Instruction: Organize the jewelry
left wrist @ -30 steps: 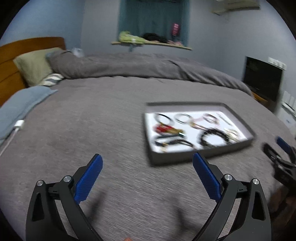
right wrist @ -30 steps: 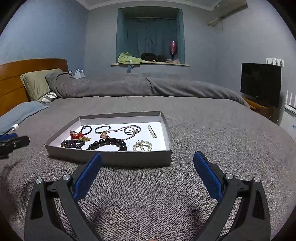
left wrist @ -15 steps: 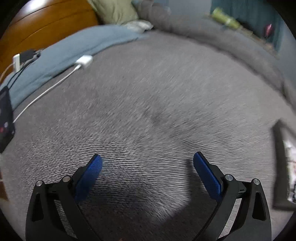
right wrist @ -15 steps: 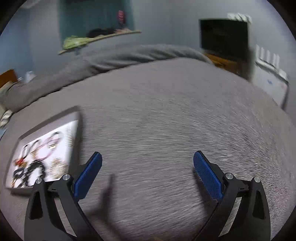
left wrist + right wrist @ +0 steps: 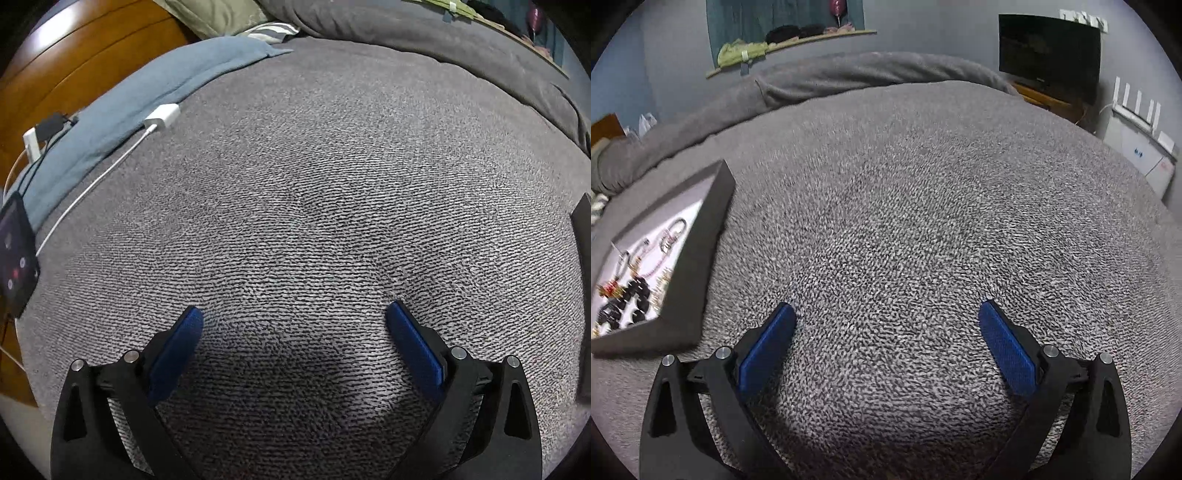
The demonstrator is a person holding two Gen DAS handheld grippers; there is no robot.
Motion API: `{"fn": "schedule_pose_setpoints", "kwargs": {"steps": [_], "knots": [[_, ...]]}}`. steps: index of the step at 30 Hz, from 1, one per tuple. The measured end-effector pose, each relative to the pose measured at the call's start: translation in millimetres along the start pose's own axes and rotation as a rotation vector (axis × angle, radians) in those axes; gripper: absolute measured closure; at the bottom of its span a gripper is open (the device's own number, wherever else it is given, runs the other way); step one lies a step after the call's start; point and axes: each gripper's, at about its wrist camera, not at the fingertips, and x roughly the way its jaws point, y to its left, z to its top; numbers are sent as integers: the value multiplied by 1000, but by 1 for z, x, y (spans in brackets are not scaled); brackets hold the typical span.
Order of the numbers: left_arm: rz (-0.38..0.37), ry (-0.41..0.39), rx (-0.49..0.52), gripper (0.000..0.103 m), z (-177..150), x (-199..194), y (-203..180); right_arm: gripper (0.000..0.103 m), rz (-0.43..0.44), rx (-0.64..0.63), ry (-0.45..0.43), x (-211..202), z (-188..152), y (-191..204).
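Note:
A shallow grey tray (image 5: 701, 243) with a white floor lies on the grey bed cover at the left of the right wrist view. Inside it lie a black bead bracelet (image 5: 629, 295), a red and gold piece (image 5: 609, 290) and a silver chain with rings (image 5: 670, 236). My right gripper (image 5: 886, 314) is open over bare cover to the right of the tray, holding nothing. In the left wrist view only the tray's dark corner (image 5: 583, 229) shows at the right edge. My left gripper (image 5: 293, 317) is open and empty, low over the cover well left of the tray.
A phone (image 5: 14, 254), a white charger and cable (image 5: 160, 116) and a blue blanket (image 5: 129, 99) lie by the wooden headboard (image 5: 74, 55) at left. A folded grey duvet (image 5: 849, 74) runs along the far side. A TV (image 5: 1049, 48) and white router (image 5: 1137, 140) stand right.
Both grippers have swung apart and tilted down: the left turned left, so the tray slid to its right edge, and the right turned right, leaving the tray at its left. Both stayed open.

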Motion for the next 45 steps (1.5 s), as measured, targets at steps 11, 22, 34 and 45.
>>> {"fn": "schedule_pose_setpoints", "kwargs": {"steps": [11, 22, 34, 45], "knots": [[11, -9, 8, 5, -1, -1, -2, 5, 138, 136, -61, -8, -4, -33], [10, -14, 8, 5, -2, -2, -2, 5, 332, 359, -224, -34, -23, -85], [6, -20, 8, 5, -3, -4, -2, 5, 254, 317, -173, -33, -12, -79], [4, -19, 7, 5, -3, -3, -2, 5, 248, 331, -180, -22, 3, -67]]}}
